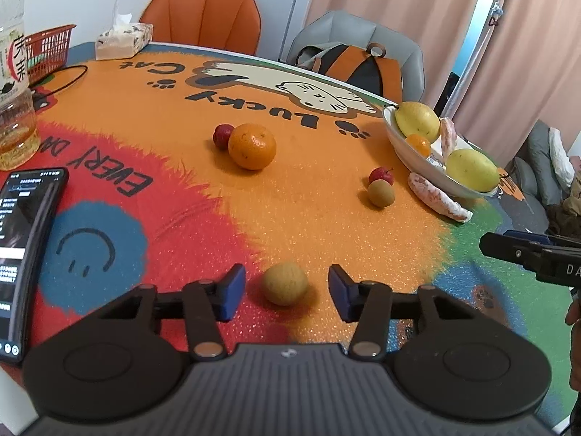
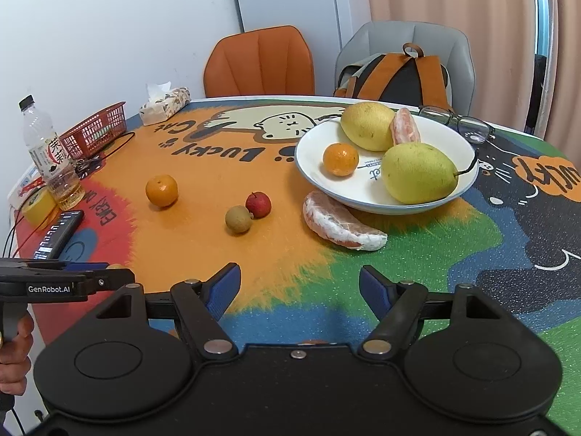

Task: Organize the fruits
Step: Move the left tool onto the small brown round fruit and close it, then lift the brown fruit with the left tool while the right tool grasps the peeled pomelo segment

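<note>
A small tan round fruit (image 1: 285, 283) lies on the colourful table mat between the blue pads of my left gripper (image 1: 287, 289), which is open with a gap on each side of the fruit. My right gripper (image 2: 299, 287) is open and empty above the mat's near edge. A white bowl (image 2: 312, 167) holds two yellow-green pears (image 2: 417, 172), a small orange (image 2: 340, 159) and a peeled pomelo segment (image 2: 405, 127). Loose on the mat lie another pomelo segment (image 2: 341, 225), a red fruit (image 2: 258, 204) beside a tan one (image 2: 238, 219), and an orange (image 2: 161, 190).
A phone (image 1: 25, 236), a drink bottle (image 1: 14, 72), a red basket (image 1: 47, 51) and a tissue box (image 1: 123, 38) line the left side. Glasses (image 2: 457, 123) lie behind the bowl. An orange chair (image 2: 259, 61) and a grey chair with a backpack (image 2: 399, 72) stand beyond the table.
</note>
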`<move>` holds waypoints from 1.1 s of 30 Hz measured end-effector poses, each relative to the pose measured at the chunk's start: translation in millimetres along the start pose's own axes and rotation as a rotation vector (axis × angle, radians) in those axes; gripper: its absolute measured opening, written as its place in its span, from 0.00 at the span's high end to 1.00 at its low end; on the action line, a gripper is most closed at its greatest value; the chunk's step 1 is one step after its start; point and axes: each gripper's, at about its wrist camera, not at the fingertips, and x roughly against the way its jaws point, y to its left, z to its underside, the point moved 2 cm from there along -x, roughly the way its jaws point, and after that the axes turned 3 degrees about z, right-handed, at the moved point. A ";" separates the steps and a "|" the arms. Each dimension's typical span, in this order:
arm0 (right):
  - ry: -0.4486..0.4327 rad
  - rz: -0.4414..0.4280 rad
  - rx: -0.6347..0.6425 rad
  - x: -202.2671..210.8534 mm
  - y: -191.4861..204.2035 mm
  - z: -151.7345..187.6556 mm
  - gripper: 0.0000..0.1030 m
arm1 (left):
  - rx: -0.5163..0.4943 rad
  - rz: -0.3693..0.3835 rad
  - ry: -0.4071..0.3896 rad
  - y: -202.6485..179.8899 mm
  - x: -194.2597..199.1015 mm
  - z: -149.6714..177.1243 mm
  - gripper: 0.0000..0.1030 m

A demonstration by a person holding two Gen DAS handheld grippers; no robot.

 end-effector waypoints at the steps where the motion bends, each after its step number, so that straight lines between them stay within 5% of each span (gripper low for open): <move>1: 0.000 0.001 -0.003 -1.0 -0.6 -0.3 0.30 | -0.003 -0.004 -0.002 -0.6 -0.5 0.0 0.62; 3: -0.002 0.001 -0.004 -2.3 -1.4 -0.8 0.30 | 0.002 0.004 0.002 -0.5 -1.6 -0.5 0.75; 22: 0.003 0.040 -0.042 -37.7 -29.0 -13.6 0.14 | 0.020 0.063 -0.015 -16.3 -22.8 -20.5 0.75; 33: 0.045 0.039 -0.023 -73.7 -37.8 -22.3 0.13 | 0.016 0.086 -0.025 -27.9 -39.7 -34.0 0.75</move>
